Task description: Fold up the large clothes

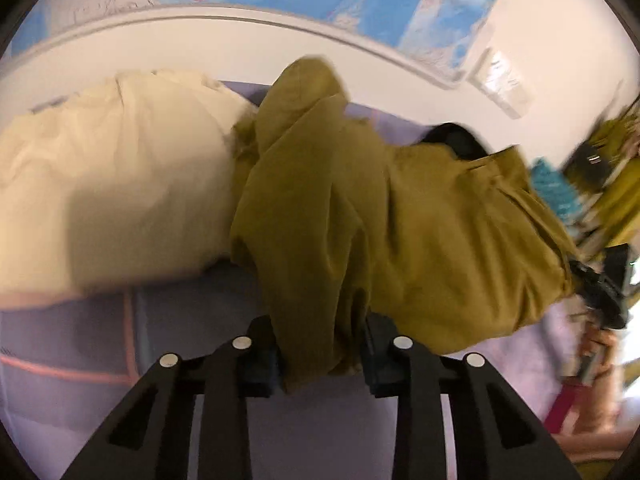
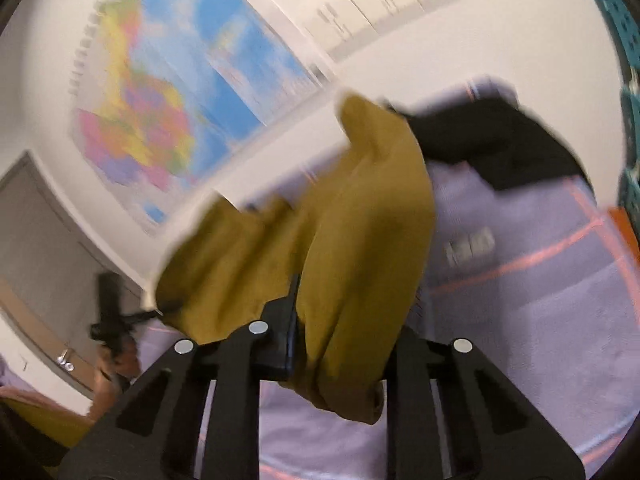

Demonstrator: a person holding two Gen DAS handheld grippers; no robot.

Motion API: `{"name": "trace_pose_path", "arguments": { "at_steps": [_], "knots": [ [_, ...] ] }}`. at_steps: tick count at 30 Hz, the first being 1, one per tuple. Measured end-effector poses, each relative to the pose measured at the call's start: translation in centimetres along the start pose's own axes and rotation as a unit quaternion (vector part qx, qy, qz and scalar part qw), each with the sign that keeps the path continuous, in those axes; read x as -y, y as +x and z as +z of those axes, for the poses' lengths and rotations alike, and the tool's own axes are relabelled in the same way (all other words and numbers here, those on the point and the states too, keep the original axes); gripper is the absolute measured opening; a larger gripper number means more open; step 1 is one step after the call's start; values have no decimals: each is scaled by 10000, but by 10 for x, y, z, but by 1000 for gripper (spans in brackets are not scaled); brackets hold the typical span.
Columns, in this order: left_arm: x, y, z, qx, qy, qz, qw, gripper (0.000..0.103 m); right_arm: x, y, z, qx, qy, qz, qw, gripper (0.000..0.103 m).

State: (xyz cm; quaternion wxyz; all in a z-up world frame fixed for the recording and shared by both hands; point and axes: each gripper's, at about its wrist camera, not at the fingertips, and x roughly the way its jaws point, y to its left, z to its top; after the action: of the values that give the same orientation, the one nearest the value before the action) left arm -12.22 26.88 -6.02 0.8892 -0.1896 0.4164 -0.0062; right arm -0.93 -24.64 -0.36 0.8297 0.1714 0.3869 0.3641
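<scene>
An olive-green garment (image 1: 360,208) lies bunched on a lilac bed sheet (image 1: 320,432). My left gripper (image 1: 322,350) is shut on a thick fold of the garment, which hangs down between its black fingers (image 1: 262,360). In the right wrist view the same olive garment (image 2: 320,248) stretches away from my right gripper (image 2: 340,348), which is shut on another bunched edge of it. The cloth covers the right finger of that gripper. The other gripper (image 1: 600,292) shows at the right edge of the left wrist view, at the garment's far end.
A cream pillow or garment (image 1: 112,184) lies left of the olive one. A black cloth (image 2: 500,140) sits further back on the sheet. Maps (image 2: 168,112) hang on the white wall behind the bed. A teal crate (image 2: 628,100) stands at the right. A person's hand (image 2: 108,368) holds the other gripper.
</scene>
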Motion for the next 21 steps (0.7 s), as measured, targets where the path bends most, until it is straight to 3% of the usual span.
{"name": "trace_pose_path", "arguments": {
  "at_steps": [3,5,7,8,10,11,13,15,16,19,21],
  "knots": [
    [-2,-16,-22,-158,-204,-800,9965,27,-16,-46,6,368,-191,141,9990,18],
    [-9,-15,-42,-332,-398,-1244,9909,27,-4,-63,1,365,-51,6,9993,18],
    [-12,-1,-61,-581,-510,-1324,9882,30,15,-53,-13,-34,122,-501,9987,18],
    [-16,9,-71,-754,-577,-1250,9876,38,31,-41,-23,-379,295,-770,9959,19],
    [-18,11,-73,-698,-699,-1396,9853,45,52,-23,-41,-817,464,-1299,9871,26],
    [-19,8,-71,-678,-707,-1356,9859,58,57,-19,-46,-853,528,-1352,9857,29],
    [-23,-4,-65,-567,-700,-983,9911,68,49,-24,-45,-750,328,-1497,9853,37],
    [-16,-23,-57,-326,-367,-472,9977,69,30,-32,-37,-521,-79,-1878,9808,63],
    [-10,-30,-54,-218,-162,-244,9993,73,20,-39,-31,-321,-279,-2117,9764,64],
    [19,-45,-40,264,502,354,9978,83,-2,-49,-15,111,-696,-2295,9707,66],
    [45,-43,-30,471,930,494,9933,91,-16,-39,-6,96,-938,-1844,9783,67]
  ]
}}
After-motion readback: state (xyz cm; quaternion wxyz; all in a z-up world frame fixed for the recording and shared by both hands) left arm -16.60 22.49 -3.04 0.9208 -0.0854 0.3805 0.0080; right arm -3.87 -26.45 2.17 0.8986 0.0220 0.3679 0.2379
